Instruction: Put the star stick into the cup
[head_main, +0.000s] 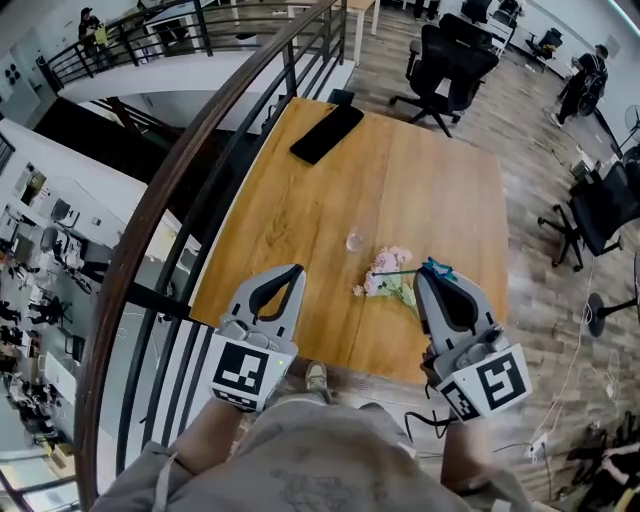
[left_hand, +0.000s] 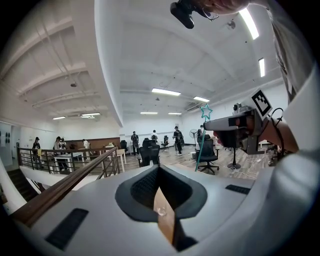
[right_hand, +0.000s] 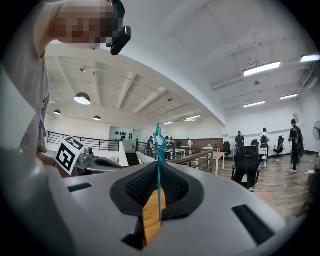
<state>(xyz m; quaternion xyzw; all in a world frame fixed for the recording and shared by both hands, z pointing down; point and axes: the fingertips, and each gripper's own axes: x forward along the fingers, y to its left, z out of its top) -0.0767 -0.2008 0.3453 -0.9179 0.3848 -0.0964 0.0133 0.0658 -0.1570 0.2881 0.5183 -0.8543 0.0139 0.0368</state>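
A small clear cup (head_main: 355, 240) stands near the middle of the wooden table (head_main: 300, 210). My right gripper (head_main: 424, 270) is shut on the teal star stick (head_main: 432, 268) above the table's near right part, right of the cup. In the right gripper view the stick (right_hand: 159, 170) rises upright from the closed jaws (right_hand: 159, 195), star on top. The left gripper view shows the stick (left_hand: 202, 142) hanging below the right gripper (left_hand: 220, 124). My left gripper (head_main: 296, 268) is shut and holds nothing, near the table's front left. Through its slit a clear cup-like glint (left_hand: 161, 211) shows.
A bunch of pink flowers (head_main: 385, 278) lies between the cup and the right gripper. A black flat device (head_main: 327, 133) rests at the table's far left corner. A curved railing (head_main: 190, 160) borders the table's left side. Office chairs (head_main: 450, 60) stand beyond.
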